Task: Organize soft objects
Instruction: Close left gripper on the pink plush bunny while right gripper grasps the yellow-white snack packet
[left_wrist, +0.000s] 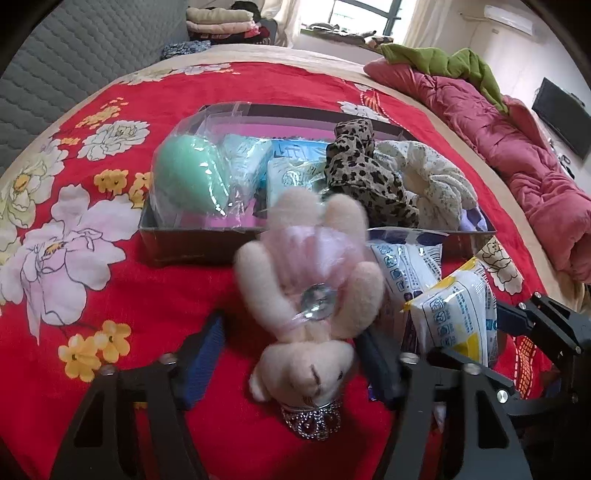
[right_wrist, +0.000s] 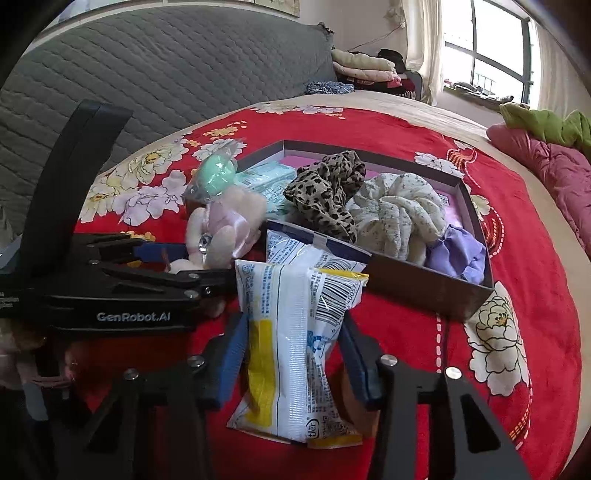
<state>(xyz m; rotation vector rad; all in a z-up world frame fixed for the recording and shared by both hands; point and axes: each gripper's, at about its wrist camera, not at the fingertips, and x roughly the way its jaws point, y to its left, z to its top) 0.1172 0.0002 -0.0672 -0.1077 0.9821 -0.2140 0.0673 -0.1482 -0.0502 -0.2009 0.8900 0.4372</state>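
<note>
plush bear between left fingers, contact unclear | tissue pack pinched by right fingers | box on bed

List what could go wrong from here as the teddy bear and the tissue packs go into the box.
1. The teddy bear sits off-centre in the left tool; only one pad looks close, so it may twist or slip when lifted.
2. The right tool straddles a slippery tissue pack with a second pack under it, which may drag along.
3. The box is already crowded with scrunchies, so new items may spill over its low wall.
</note>
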